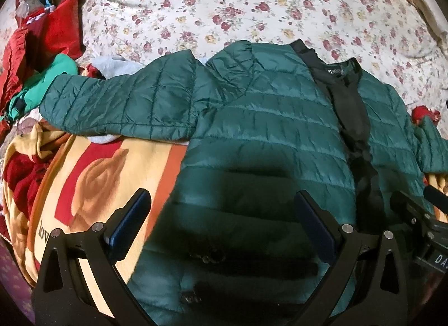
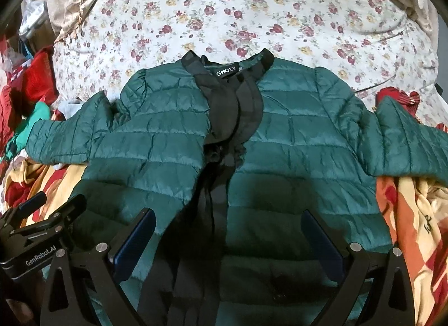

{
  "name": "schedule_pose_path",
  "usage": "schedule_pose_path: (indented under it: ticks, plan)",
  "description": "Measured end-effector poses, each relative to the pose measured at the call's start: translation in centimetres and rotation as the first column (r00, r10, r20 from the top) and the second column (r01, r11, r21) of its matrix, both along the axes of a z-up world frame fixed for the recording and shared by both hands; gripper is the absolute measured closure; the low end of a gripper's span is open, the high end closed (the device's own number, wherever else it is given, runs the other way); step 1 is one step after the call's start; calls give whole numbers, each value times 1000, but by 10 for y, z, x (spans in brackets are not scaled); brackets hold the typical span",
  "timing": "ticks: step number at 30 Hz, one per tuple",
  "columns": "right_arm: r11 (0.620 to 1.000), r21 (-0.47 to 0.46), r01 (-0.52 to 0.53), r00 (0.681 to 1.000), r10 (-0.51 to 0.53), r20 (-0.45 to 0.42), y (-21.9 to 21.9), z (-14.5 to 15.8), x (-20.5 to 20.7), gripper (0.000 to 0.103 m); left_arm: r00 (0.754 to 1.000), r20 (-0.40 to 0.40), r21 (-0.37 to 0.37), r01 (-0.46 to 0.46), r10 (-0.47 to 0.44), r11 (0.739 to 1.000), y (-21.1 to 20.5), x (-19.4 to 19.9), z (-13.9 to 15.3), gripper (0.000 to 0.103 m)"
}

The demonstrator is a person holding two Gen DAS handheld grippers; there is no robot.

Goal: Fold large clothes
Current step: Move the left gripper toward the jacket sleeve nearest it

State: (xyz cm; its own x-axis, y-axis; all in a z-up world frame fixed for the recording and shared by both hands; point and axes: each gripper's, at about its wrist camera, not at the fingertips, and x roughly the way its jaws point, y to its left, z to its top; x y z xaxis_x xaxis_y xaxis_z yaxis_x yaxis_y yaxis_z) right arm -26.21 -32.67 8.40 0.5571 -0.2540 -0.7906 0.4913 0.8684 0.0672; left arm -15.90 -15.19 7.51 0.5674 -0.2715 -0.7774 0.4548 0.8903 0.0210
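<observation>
green quilted jacket [image 2: 280, 141] lies front up on the bed, sleeves spread, black lining showing | on floral sheet [image 2: 224, 9] and yellow-red blanket [image 1: 92, 177] | left hand-held gripper [image 1: 221, 219] released above jacket hem | right hand-held gripper [image 2: 228, 235] released above hem, holding nothing

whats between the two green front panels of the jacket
A black lining strip with the neck label, running down the middle of the green jacket. The right wrist view shows it best.
</observation>
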Motion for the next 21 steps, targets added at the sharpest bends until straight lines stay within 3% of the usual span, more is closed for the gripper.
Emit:
schedule_pose_path:
  ticks: [21]
  plan:
    - [999,34,39,999,-39,-12,-35,-13,28,0,999,15,6,-31,31,1000,-10,43,6,1]
